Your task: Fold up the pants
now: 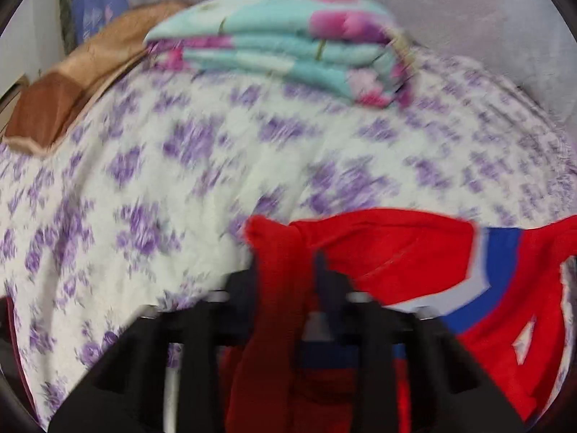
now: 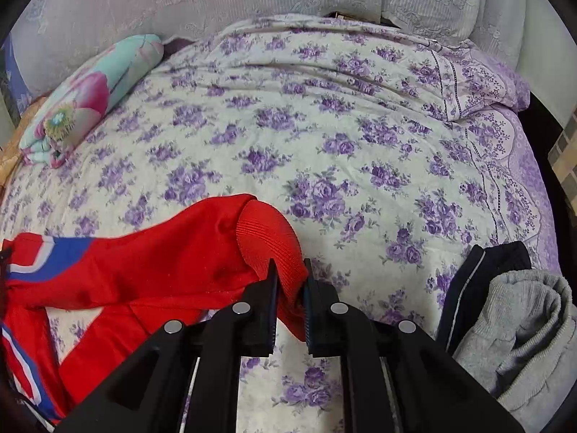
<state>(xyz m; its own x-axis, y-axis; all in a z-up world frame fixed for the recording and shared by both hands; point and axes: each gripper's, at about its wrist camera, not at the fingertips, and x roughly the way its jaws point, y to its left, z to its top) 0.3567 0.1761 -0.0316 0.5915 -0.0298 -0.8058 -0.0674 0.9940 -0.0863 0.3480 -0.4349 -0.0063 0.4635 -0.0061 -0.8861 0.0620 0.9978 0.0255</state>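
Red pants (image 2: 155, 270) with a blue and white stripe lie bunched on the floral bedspread (image 2: 324, 144). My right gripper (image 2: 290, 281) is shut on their ribbed red waistband (image 2: 267, 238), which bulges up between the black fingers. In the left wrist view, which is blurred, my left gripper (image 1: 286, 263) is shut on a bunched red end of the pants (image 1: 396, 252), and red cloth hangs down between its fingers. The rest of the pants stretches to the right, with the blue and white stripe (image 1: 497, 270) showing.
A folded turquoise and pink quilt (image 1: 288, 43) lies near the headboard, seen also at the left as the quilt (image 2: 90, 93). A brown blanket (image 1: 83, 83) sits at the bed's far left. Grey and dark folded clothes (image 2: 505, 317) lie at the right edge.
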